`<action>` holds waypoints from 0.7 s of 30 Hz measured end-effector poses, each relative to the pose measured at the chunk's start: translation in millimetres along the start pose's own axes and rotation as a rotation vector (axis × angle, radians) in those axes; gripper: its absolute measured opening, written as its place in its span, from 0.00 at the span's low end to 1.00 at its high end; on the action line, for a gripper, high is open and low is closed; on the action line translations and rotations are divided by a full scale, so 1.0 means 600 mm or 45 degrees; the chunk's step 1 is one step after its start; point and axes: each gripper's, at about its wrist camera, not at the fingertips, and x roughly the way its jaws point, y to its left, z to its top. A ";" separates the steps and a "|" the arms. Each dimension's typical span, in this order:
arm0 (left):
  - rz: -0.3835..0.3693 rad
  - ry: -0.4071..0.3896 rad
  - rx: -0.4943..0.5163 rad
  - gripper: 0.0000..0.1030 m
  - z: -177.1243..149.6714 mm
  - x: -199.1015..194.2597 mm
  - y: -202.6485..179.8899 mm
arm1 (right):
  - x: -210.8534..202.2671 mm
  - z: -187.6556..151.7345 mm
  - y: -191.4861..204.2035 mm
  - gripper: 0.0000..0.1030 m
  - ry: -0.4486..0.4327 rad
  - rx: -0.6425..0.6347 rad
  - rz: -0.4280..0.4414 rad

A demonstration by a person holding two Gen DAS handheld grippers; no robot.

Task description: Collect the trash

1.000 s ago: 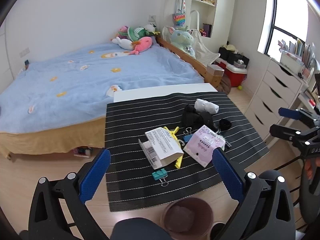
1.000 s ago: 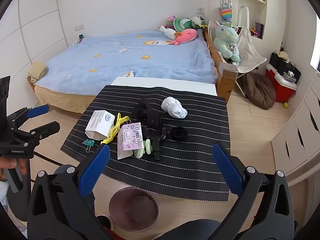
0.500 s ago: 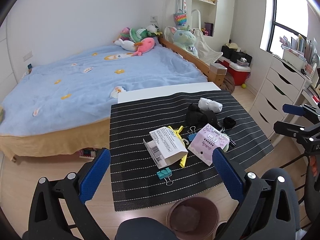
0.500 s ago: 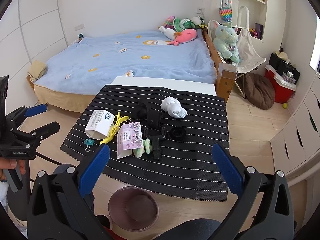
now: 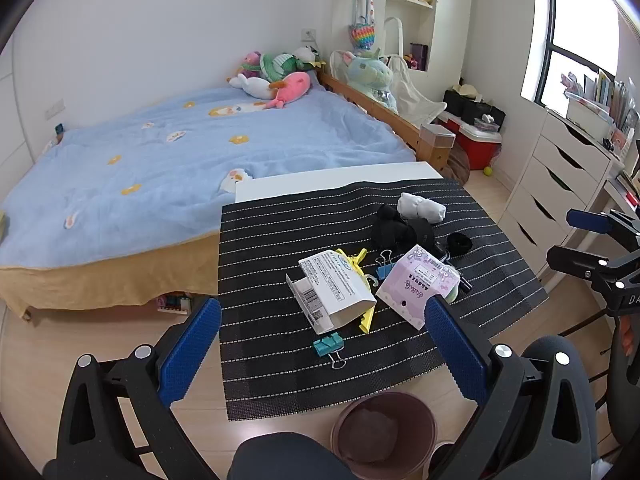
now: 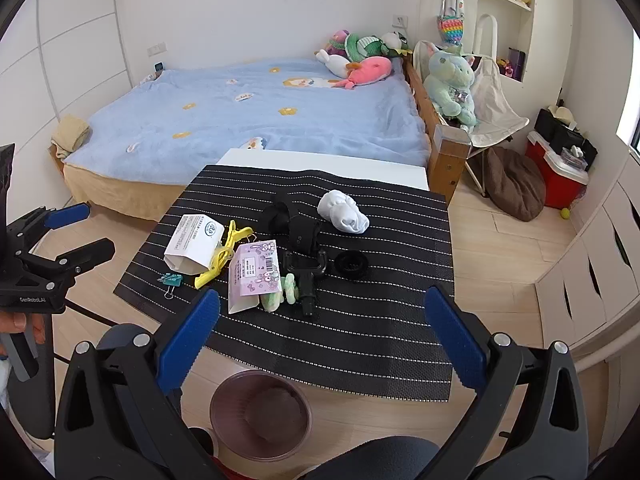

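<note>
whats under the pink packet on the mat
A pale green item sticks out from beneath the pink packet, beside a black tool. The rest of what lies below the packet is covered, so I cannot tell.

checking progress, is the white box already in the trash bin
No, the white box lies on the striped mat, and the bin sits on the floor.

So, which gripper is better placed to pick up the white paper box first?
Left. The white box lies on the mat's left side, nearer the open, empty left gripper than the right gripper.
</note>
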 end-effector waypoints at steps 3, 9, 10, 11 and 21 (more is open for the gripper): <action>0.000 0.002 -0.002 0.95 -0.001 -0.001 0.002 | -0.001 -0.001 0.001 0.97 0.006 -0.001 -0.001; -0.003 0.007 -0.004 0.95 -0.003 0.002 0.003 | 0.001 -0.001 0.001 0.97 0.007 -0.001 -0.003; -0.003 0.008 -0.004 0.95 -0.003 0.002 0.004 | 0.001 -0.001 0.001 0.97 0.007 0.000 -0.004; -0.001 0.008 -0.003 0.95 -0.003 0.002 0.004 | 0.001 -0.001 0.001 0.97 0.008 0.001 -0.002; -0.003 0.033 -0.017 0.95 -0.002 0.010 0.008 | 0.008 -0.007 0.003 0.97 0.023 -0.002 -0.001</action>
